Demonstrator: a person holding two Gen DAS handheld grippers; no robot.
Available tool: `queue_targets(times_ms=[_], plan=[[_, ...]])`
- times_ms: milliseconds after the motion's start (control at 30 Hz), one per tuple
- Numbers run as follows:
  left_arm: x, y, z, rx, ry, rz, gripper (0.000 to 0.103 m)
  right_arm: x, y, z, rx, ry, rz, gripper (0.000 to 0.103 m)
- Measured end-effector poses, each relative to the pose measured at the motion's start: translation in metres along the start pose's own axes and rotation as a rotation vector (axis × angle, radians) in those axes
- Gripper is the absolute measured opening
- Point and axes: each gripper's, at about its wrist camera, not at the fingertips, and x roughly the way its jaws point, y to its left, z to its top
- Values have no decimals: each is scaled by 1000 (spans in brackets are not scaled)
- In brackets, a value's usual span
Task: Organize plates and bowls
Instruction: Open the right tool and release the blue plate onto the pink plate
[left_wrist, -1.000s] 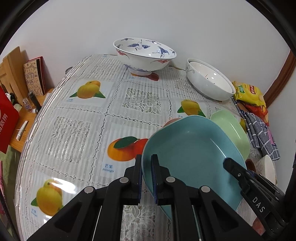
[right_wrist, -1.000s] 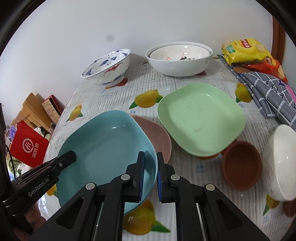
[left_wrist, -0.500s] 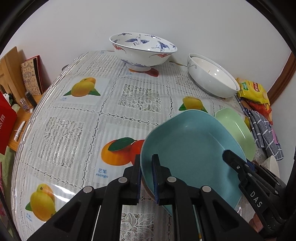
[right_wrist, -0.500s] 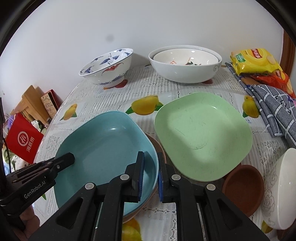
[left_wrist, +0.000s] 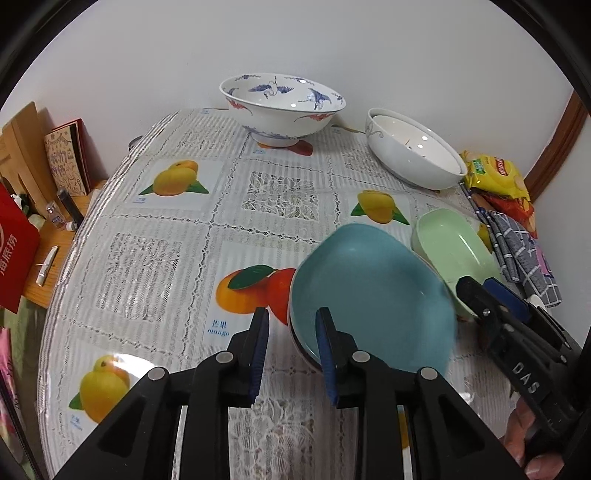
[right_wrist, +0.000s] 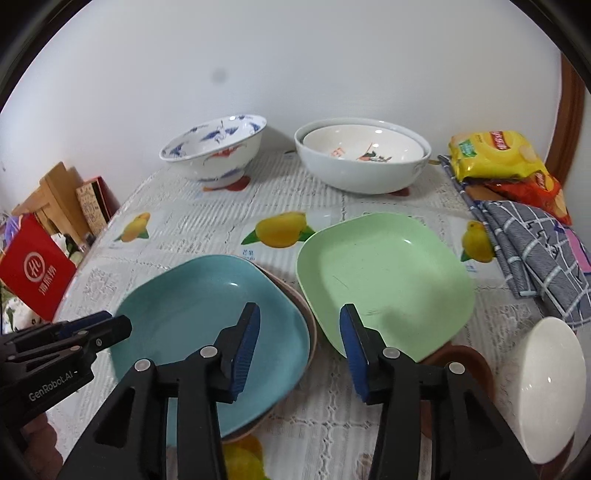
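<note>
The blue plate (left_wrist: 369, 295) (right_wrist: 207, 314) lies on a pink plate (right_wrist: 293, 295), of which only a rim shows. My left gripper (left_wrist: 292, 314) (right_wrist: 116, 321) straddles the blue plate's near-left rim. Its jaws are opening and the pads stand clear of the rim. My right gripper (right_wrist: 300, 308) (left_wrist: 478, 286) stands over the plate's right rim. Its jaws are also opening, wider, and the pads touch nothing. A green plate (right_wrist: 384, 280) (left_wrist: 450, 247) sits just right of the stack, resting partly on a small brown bowl (right_wrist: 465, 360).
A blue-and-white crane bowl (left_wrist: 282, 107) and a large white bowl (right_wrist: 362, 158) with a smaller bowl nested in it stand at the back. A white bowl (right_wrist: 550, 387), a checked cloth (right_wrist: 532, 251) and snack bags (right_wrist: 495, 155) lie to the right. The table edge runs along the left.
Both grippers were shut on the blue plate's rim and have let go, their jaws now spread. The blue plate has settled onto the pink plate.
</note>
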Motion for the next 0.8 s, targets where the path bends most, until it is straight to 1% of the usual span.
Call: queue_targets(times_ms=[100,267,333,367,500,700,800], plan=[[-13,-1,-3,0,-16,-12,25,-17,-6,-2,27,-11,-1,47],[-37,-8,-8,13,-40,-32,25,-49,-14,-10,63,-30,-30,57],[-49,-12,-11,20,-55,-42,29,-63,-17,-14,75,-38,-47,62],[-54,-14,-13,23,-63,-47,29,-67,-18,-15,79,-40,-53,64],[-78,-22,-19,35,-91,-67,29,-98,-26,-25,112,-60,-69,67],[-111,-28,-33,41,-120,-88,29,-136,-37,-43,157,-94,-56,67],[-128,-26,-41,31,-129,-87,29,-151,-40,-53,164,-85,-71,67]])
